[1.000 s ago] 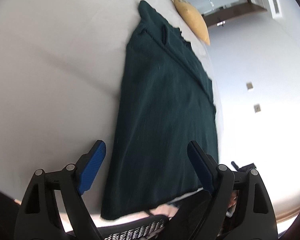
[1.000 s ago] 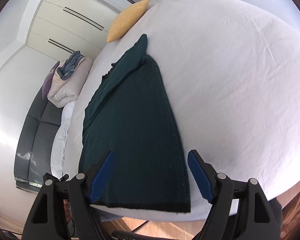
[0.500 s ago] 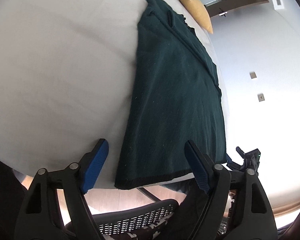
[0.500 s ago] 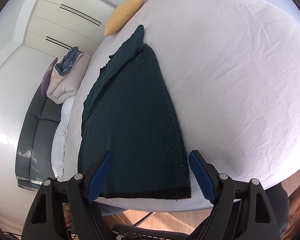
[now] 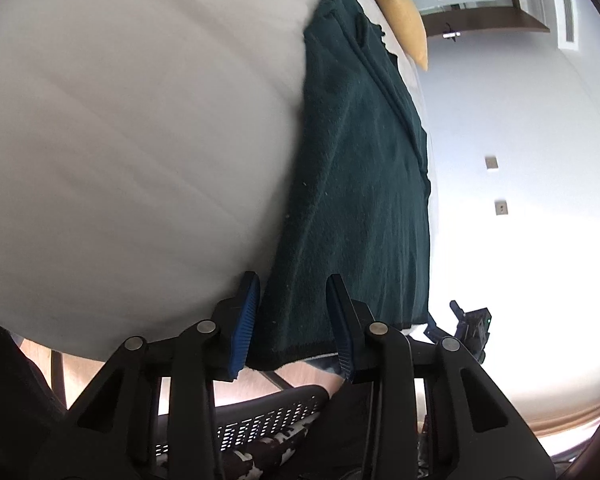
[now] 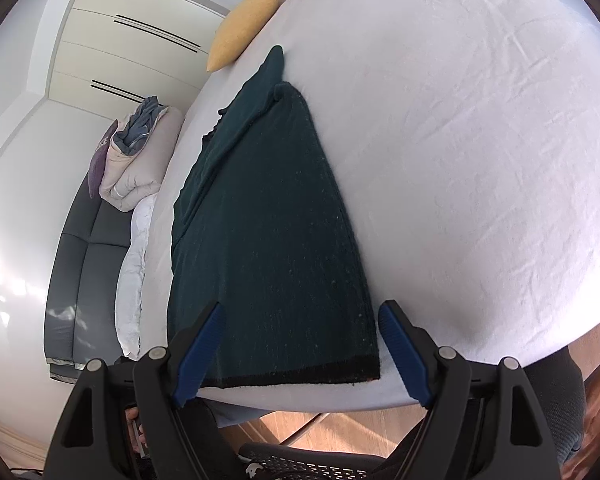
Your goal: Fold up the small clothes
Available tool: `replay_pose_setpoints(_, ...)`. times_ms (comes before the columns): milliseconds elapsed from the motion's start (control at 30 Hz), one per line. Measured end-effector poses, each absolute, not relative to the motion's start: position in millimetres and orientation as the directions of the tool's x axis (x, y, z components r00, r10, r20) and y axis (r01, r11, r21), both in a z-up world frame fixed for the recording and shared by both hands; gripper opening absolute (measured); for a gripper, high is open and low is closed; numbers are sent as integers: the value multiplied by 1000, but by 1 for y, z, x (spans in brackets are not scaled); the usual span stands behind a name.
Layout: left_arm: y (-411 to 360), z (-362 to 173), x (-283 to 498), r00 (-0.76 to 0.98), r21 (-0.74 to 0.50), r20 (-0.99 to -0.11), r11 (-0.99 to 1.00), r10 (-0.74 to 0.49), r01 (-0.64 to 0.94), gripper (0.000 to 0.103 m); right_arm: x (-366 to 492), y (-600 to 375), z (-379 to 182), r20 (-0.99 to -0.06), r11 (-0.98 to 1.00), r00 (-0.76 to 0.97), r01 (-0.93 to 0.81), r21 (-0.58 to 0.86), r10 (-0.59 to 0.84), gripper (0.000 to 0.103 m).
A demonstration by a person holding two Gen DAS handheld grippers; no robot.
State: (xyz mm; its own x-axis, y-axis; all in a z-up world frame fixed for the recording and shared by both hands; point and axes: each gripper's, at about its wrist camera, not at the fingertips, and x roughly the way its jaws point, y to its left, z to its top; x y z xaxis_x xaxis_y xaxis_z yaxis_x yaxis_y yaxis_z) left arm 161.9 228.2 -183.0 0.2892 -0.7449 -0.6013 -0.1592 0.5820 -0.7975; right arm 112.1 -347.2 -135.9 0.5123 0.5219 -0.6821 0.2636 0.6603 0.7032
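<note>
A dark green knit garment [image 5: 360, 184] lies flat and folded lengthwise on the white bed [image 5: 140, 140], its black hem at the near edge. My left gripper [image 5: 292, 312] stands half closed around the garment's near left hem corner, blue pads either side of the cloth with a gap left. In the right wrist view the same garment [image 6: 268, 240] lies ahead. My right gripper [image 6: 300, 344] is wide open just above its near hem, the right corner between the fingers.
A yellow pillow [image 6: 246, 26] lies at the far end of the bed [image 6: 460, 160]. A grey sofa [image 6: 80, 272] with a folded duvet [image 6: 140, 160] stands left. A mesh office chair [image 5: 268, 420] sits below the bed edge, over wood floor.
My left gripper has moved in to the hem's left corner and its fingers have closed about halfway around it. My right gripper has come slightly closer to the hem and stays open.
</note>
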Motion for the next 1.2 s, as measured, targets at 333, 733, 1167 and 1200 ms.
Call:
replay_pose_setpoints(333,216,-185,167,271,-802,-595,583,-756,-134,14,103,-361,-132,-699,663,514,294,688,498,82)
replay_pose_setpoints(733,213,-186,168,284,-817,-574,561,-768,-134,7,110,-357,-145,-725,680,429,288,675,538,74)
replay_pose_setpoints(1167,216,-181,164,303,-838,-542,531,-784,-124,6,105,-344,-154,-741,704,393,266,659,545,11)
replay_pose_setpoints(1200,217,-180,163,307,-839,-540,530,-784,-124,5,103,-345,-153,-736,700,403,266,663,544,11)
